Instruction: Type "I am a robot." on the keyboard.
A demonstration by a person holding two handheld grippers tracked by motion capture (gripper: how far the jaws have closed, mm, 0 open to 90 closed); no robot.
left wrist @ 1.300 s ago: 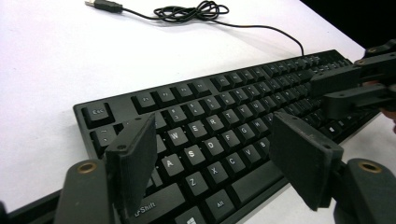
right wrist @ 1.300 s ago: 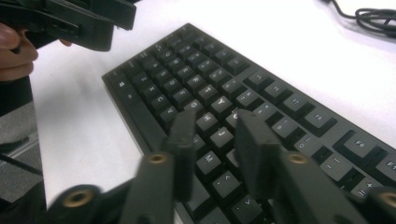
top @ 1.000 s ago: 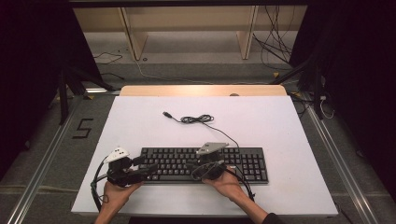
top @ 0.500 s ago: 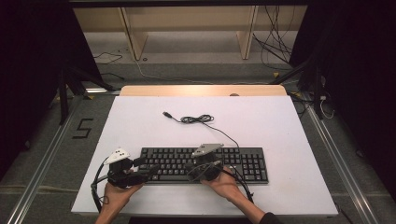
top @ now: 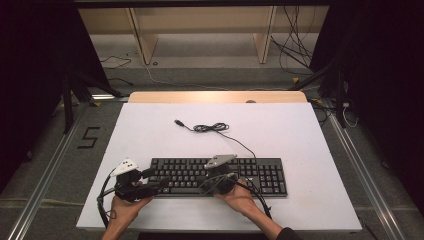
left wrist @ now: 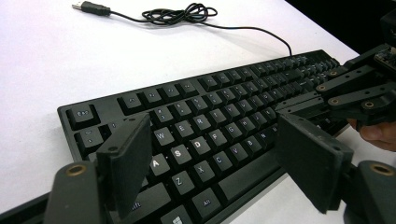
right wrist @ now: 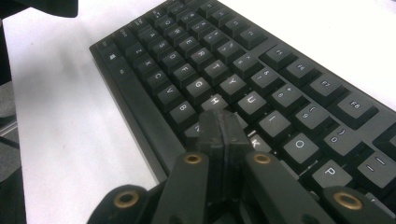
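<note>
black keyboard (top: 220,176) lying at the near edge of the white worktop (top: 280,130), left gripper (left wrist: 210,158) jaws spread wide over its left-hand keys, gripping nothing, right gripper (right wrist: 219,123) jaws clenched together, tips on the middle keys, usb cable (left wrist: 182,11) coiled behind

The black keyboard (left wrist: 201,135) bears white key legends: W, A, S, D, Z, X and C between the left gripper's (left wrist: 215,158) jaws; G, H, Y, U, I, O and P just beyond the right gripper's (right wrist: 219,128) closed tips. A "5" (top: 88,137) marks the floor, left of the left gripper.
</note>
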